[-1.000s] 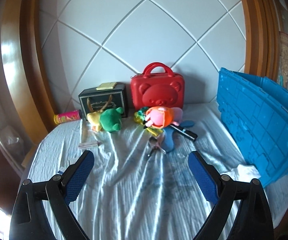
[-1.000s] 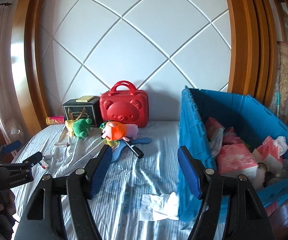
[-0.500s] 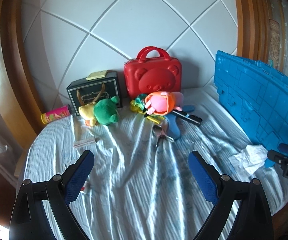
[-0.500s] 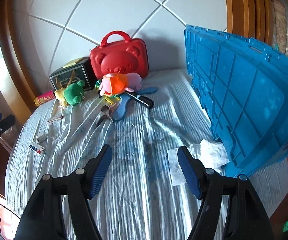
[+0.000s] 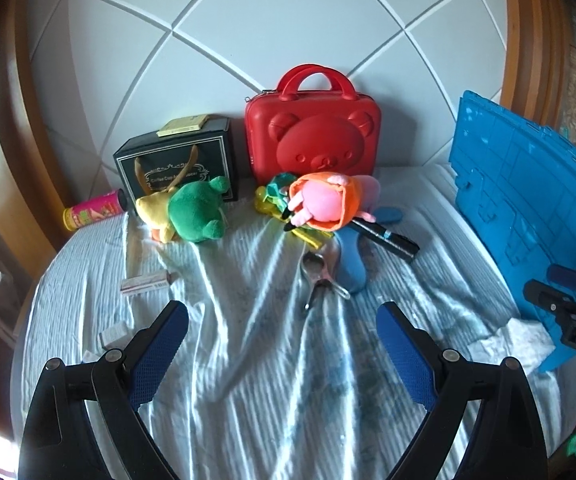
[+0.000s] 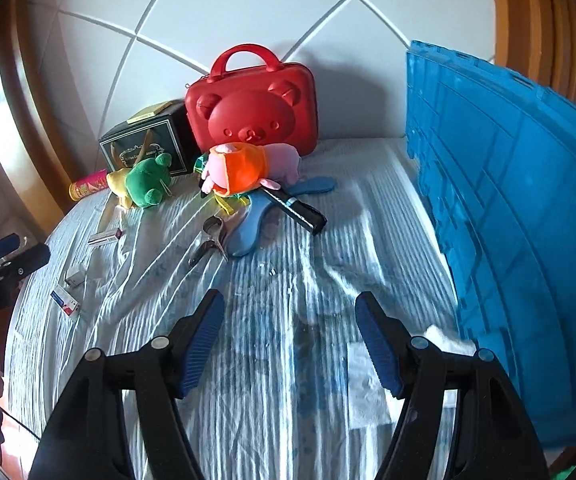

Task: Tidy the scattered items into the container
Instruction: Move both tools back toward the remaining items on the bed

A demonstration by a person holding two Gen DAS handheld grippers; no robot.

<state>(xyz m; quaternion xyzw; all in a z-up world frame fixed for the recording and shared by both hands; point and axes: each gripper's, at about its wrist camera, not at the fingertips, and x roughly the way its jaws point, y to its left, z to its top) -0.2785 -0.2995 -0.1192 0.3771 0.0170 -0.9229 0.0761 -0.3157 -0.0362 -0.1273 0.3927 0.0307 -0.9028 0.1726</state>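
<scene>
Jaws wide and empty on both grippers, clutter not yet picked

Left gripper hung over the bed sheet, jaws spread wide, nothing between the blue pads. Right gripper was the same: jaws wide apart, empty, above the sheet.

Blue crate, the container, stood on the right side of the bed, its ribbed outer wall facing both cameras. Inside not visible. White crumpled tissue lay on the sheet at the crate's base, just beside the right gripper's right pad.

Scattered items sat mid-bed toward the headboard:
- pink plush in orange dress in front of the red bear case, lying over a yellow-green bundle
- black marker sticking out from under the plush, across a blue brush
- metal clip tool touching the brush's left edge
- green frog plush against a yellow plush, in front of the black gift box
- pink can on its side at the far left edge
- small tube box and little packets on the sheet near the left gripper

Red case and black box stood upright against the white panelled headboard. From the right wrist view, the left gripper showed at the frame's left edge; the left wrist view caught the right gripper beside the crate
</scene>
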